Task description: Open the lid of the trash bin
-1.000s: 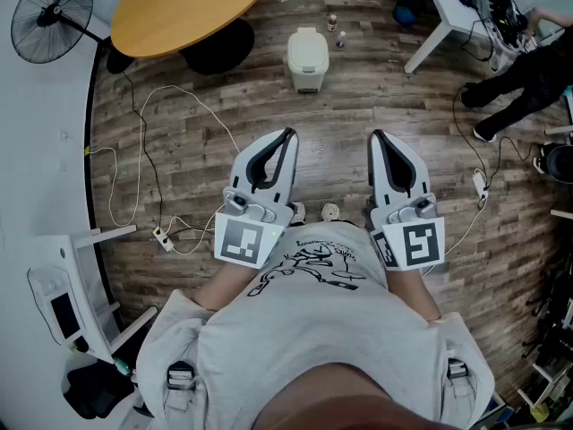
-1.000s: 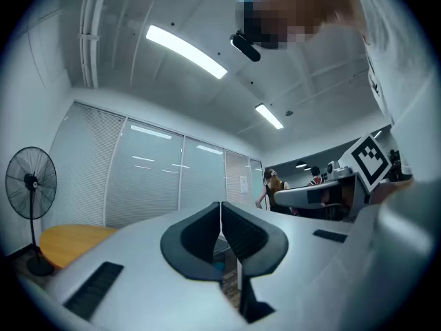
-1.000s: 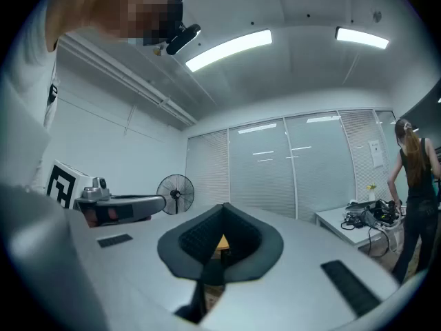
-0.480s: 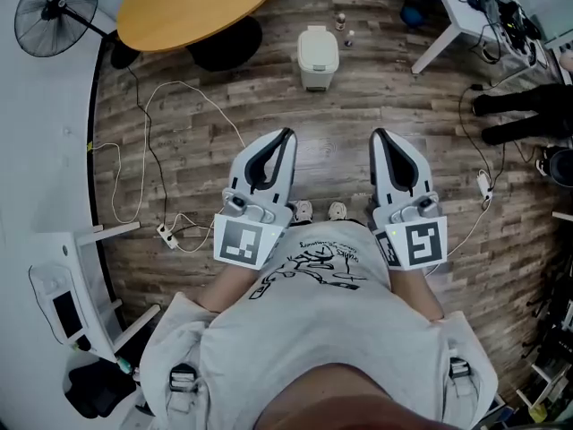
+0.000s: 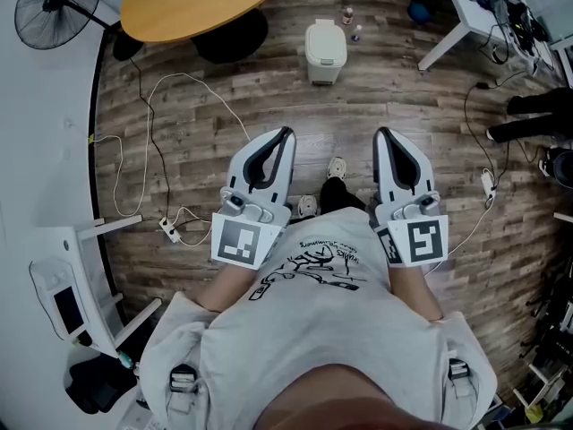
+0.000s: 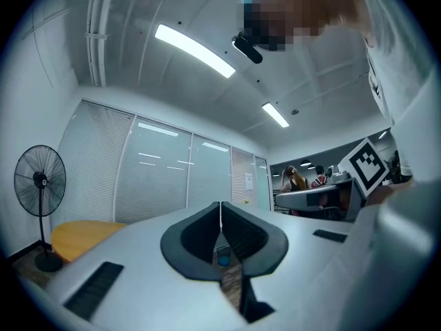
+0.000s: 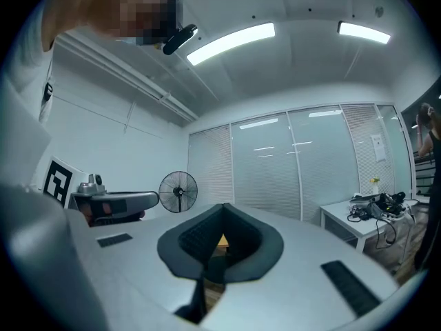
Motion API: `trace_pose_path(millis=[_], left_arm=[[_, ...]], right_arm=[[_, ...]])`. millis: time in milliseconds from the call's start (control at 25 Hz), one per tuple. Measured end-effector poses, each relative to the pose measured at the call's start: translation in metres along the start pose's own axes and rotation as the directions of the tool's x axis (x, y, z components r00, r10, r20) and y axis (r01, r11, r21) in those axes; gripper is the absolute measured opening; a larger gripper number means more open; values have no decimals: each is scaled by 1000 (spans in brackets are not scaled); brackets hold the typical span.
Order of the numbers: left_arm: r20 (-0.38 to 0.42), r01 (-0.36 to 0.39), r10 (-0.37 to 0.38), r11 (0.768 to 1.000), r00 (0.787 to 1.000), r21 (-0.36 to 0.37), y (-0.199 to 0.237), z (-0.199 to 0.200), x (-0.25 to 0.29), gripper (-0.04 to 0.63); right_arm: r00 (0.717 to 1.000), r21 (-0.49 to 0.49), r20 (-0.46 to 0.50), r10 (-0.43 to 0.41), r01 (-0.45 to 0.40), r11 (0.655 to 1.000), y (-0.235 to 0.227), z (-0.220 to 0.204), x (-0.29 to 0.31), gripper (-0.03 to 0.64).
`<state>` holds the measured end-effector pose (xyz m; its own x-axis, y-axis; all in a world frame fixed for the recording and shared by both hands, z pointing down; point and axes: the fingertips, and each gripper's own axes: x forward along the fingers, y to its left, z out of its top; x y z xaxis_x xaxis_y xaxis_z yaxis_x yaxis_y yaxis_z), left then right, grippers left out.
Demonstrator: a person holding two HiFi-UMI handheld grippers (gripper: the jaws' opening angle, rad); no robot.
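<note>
A small cream trash bin (image 5: pixel 326 52) with its lid down stands on the wood floor, far ahead in the head view. My left gripper (image 5: pixel 287 133) and right gripper (image 5: pixel 377 133) are held side by side at waist height, well short of the bin. Both are shut with nothing between the jaws. In the left gripper view my left gripper (image 6: pixel 220 204) has its tips touching; the right gripper view shows the same of my right gripper (image 7: pixel 222 205). The bin does not show in either gripper view.
A round wooden table (image 5: pixel 201 3) stands behind and left of the bin, with a floor fan (image 5: pixel 49 7) further left. White cables (image 5: pixel 152 150) trail over the floor at left. A white desk (image 5: pixel 474 7) stands at right, two small bottles (image 5: pixel 349 18) beside the bin.
The view has advanced toward the bin, which sits slightly further right in frame. One foot has stepped forward between the grippers. The person at right has moved mostly out of frame.
</note>
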<state>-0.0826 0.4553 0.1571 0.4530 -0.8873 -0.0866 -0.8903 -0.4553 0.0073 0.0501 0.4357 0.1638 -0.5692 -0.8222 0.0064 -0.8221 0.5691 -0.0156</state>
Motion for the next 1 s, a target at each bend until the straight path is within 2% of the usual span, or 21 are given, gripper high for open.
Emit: trace_pose_path(millis=[440,1000], left_arm=[[-12,8,-8,1000,1000,19,6,-6,48,23],[-43,27,-25,999,999,44,7,-11,186,23]], right_arm=[[999,24,31,-9,8,1000,-41,2,32,6],[999,31,36,-24,23,999,-163,10,98,6]])
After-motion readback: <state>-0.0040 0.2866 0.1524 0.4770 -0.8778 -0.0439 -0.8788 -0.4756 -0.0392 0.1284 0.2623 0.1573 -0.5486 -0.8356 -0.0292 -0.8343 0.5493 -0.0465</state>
